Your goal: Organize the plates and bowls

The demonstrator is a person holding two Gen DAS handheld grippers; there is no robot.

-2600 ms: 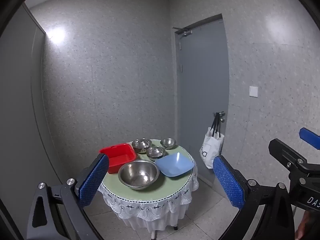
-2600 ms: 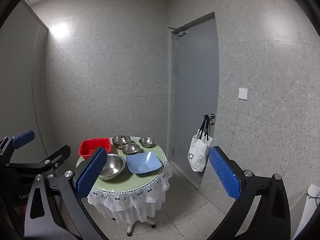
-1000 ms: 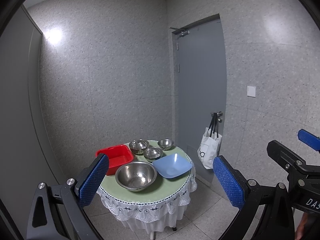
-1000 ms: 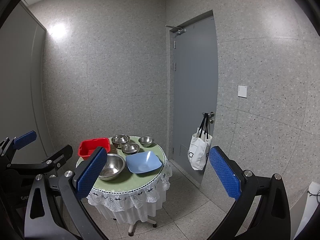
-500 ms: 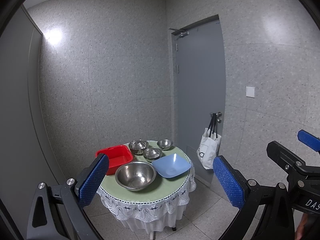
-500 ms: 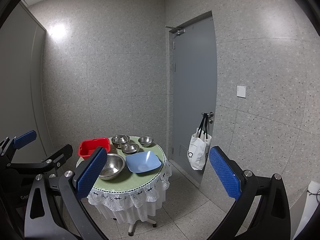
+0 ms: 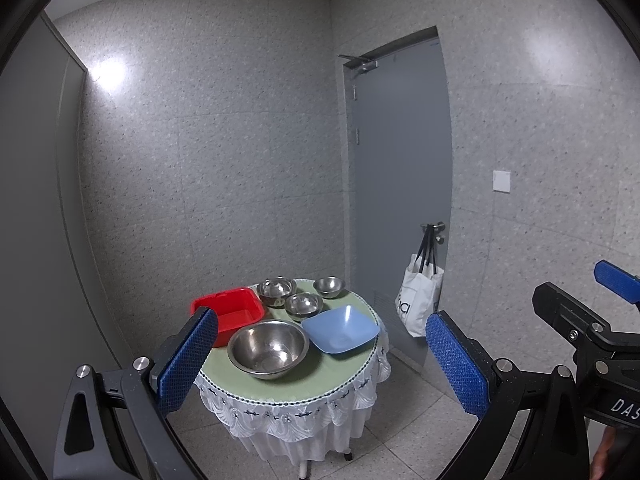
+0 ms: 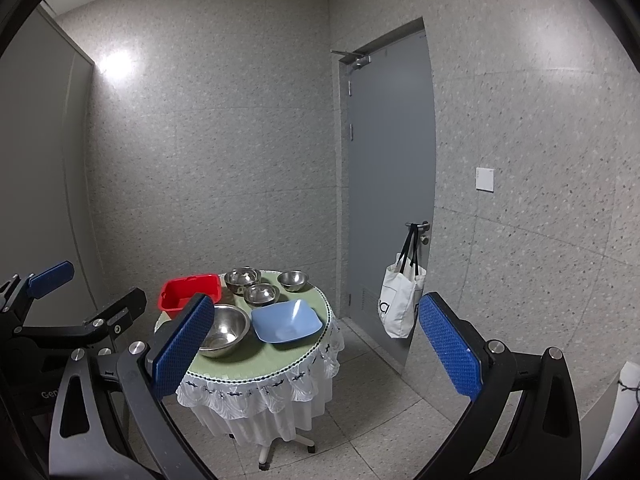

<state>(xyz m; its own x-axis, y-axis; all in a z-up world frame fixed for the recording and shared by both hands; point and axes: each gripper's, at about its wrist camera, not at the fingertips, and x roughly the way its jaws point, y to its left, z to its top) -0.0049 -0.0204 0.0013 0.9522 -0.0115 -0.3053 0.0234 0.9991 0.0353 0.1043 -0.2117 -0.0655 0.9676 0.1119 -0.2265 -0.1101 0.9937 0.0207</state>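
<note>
A small round table (image 7: 320,384) with a green top and white lace skirt stands ahead. On it sit a large steel bowl (image 7: 268,348), a square blue bowl (image 7: 340,330), a red square tub (image 7: 230,312) and three small steel bowls (image 7: 304,304). My left gripper (image 7: 322,368) is open and empty, well short of the table. My right gripper (image 8: 316,354) is open and empty, also held back. In the right wrist view the table (image 8: 288,364) carries the large steel bowl (image 8: 224,330), the blue bowl (image 8: 286,322) and the red tub (image 8: 186,292).
A grey door (image 7: 400,184) is at the right, with a white tote bag (image 7: 418,300) hanging from its handle. Speckled grey walls close the corner behind the table. The floor (image 8: 380,408) is tiled. A white object (image 8: 616,420) sits at the far right.
Both grippers have drifted slightly back and up from the table, which now looks a little smaller. Both stay open. Nothing on the table has moved.
</note>
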